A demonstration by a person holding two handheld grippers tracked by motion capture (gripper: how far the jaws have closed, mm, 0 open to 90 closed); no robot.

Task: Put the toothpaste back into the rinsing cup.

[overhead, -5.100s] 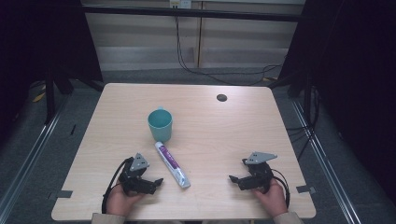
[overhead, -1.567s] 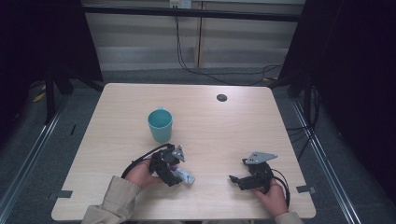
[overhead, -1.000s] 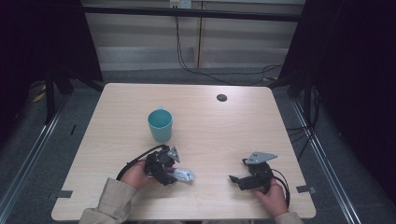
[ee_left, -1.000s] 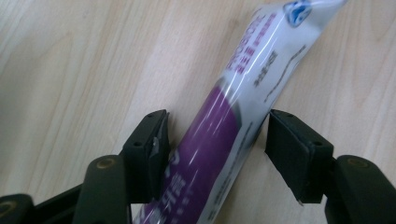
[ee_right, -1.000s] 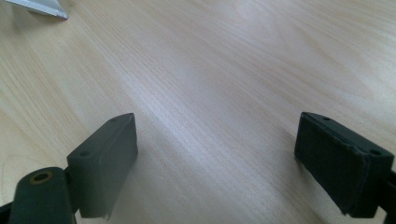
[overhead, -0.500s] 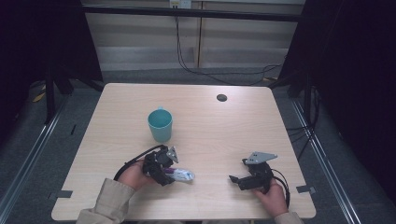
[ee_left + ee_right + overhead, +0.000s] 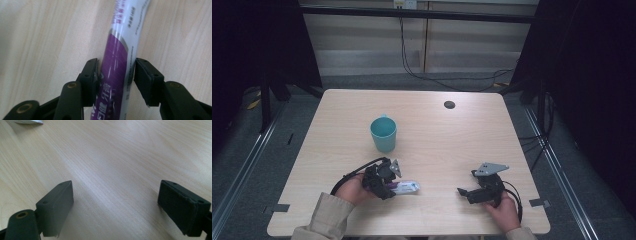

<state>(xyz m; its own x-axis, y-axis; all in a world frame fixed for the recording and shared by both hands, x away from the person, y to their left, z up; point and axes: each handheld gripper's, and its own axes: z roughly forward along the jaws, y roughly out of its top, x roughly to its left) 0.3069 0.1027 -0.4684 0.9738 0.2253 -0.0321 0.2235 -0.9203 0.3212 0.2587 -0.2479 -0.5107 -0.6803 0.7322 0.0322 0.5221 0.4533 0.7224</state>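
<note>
The high view looks forward and down over the whole table [image 7: 452, 145]. Each gripper view looks along its own jaws, close to the tabletop, the surface shared with the high view.

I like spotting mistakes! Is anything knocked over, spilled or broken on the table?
Nothing stands out. The teal cup stands upright and nothing is spilled. The purple and white tube lies flat between the left gripper fingers, looking undamaged. The right gripper rests open on bare wood.
</note>
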